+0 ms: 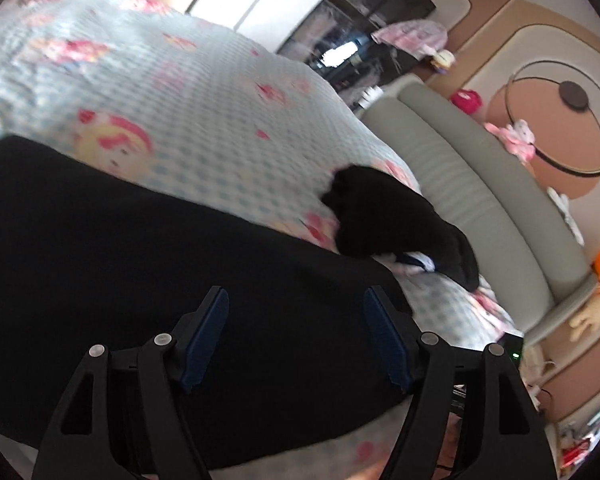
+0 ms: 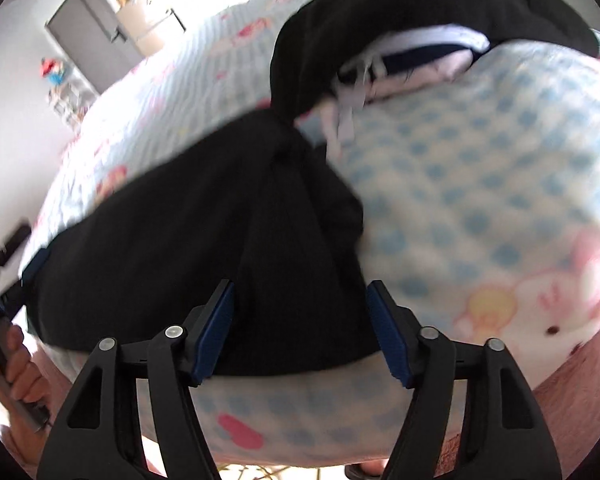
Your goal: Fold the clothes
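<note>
Both grippers hover low at the near edge of the black garment [image 1: 140, 280], prob. so each can take a side of its hem. The left gripper [image 1: 296, 320] has its jaws spread wide w/ nothing between them; the cloth lies flat below and beyond its tips. The right gripper [image 2: 300, 312] is just as wide and empty, over the garment's bunched right end (a ridge runs up from there). The garment is spread across the checked bedspread [image 1: 204, 92]. Beyond it lies another black piece [image 2: 420, 4] over white-and-navy clothes [image 2: 416, 56].
</note>
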Tool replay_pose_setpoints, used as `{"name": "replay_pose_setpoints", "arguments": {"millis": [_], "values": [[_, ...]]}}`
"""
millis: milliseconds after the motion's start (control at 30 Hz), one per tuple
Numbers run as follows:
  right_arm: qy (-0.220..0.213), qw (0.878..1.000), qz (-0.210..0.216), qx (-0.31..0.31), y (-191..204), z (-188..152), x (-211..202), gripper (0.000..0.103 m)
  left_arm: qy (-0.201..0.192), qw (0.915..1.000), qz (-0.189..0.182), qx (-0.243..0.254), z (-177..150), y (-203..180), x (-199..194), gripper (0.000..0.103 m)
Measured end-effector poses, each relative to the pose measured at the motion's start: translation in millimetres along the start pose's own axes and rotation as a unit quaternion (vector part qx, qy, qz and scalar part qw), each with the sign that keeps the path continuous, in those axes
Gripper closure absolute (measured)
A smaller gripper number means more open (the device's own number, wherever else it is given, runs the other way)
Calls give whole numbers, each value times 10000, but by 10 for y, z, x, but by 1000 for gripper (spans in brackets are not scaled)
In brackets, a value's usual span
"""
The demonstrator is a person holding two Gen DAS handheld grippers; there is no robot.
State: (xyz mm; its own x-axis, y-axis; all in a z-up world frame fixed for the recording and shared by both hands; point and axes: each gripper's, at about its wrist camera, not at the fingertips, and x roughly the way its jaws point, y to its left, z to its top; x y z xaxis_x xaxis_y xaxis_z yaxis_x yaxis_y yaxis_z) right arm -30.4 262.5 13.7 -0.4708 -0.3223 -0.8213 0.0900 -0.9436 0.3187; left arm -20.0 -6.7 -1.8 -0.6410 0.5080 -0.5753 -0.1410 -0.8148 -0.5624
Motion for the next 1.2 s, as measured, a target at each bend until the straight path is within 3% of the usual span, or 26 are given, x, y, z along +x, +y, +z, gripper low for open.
{"name": "replay_pose_setpoints", "arguments": {"millis": [33,67,167,233,400,500,567,700,833,867,933,1033,1133,1200], "values": [[32,10000,-64,-22,-45,-2,-12,38,150,9998,-87,20,-73,-100,97,31],[65,9999,-129,-44,-91,-4,-24,38,234,9997,50,79,-132,-139,133,31],[-22,9971,-674,-340,-133,-3,-90,33,331,9992,212,-40,-197,13,88,36],[-43,9960,-740,-497,-140,-18,-105,31,390,9987,285,-143,-235,128,52,38],[-286,9996,11,69,-217,-92,-271,34,85,9996,-110,248,-376,43,-215,32],[244,9918,1250,84,-127,-170,-217,31,120,9992,-8,378,-424,-16,-171,33],[464,9855,1627,126,-68,-236,-126,33,146,9989,82,449,-452,-53,-137,34],[559,9960,698,-24,-18,-319,65,39,192,9971,337,655,-471,-107,-153,49],[334,9991,-269,6,-218,-284,31,41,-24,9924,1109,540,-397,81,-407,52],[346,9990,-276,89,-271,-272,15,41,-42,9902,1330,415,-377,174,-476,52],[373,9989,-133,252,-300,-253,-12,41,-122,9845,1742,157,-341,383,-646,52],[212,9994,175,215,-187,-246,-80,40,-555,9713,2290,-332,-270,750,-1049,52],[236,9986,436,186,-86,-236,-37,40,-746,9475,3025,-724,-145,1087,-1359,52],[349,9991,192,119,-54,-244,37,40,-630,9224,3729,-786,-99,1289,-1435,51]]}}
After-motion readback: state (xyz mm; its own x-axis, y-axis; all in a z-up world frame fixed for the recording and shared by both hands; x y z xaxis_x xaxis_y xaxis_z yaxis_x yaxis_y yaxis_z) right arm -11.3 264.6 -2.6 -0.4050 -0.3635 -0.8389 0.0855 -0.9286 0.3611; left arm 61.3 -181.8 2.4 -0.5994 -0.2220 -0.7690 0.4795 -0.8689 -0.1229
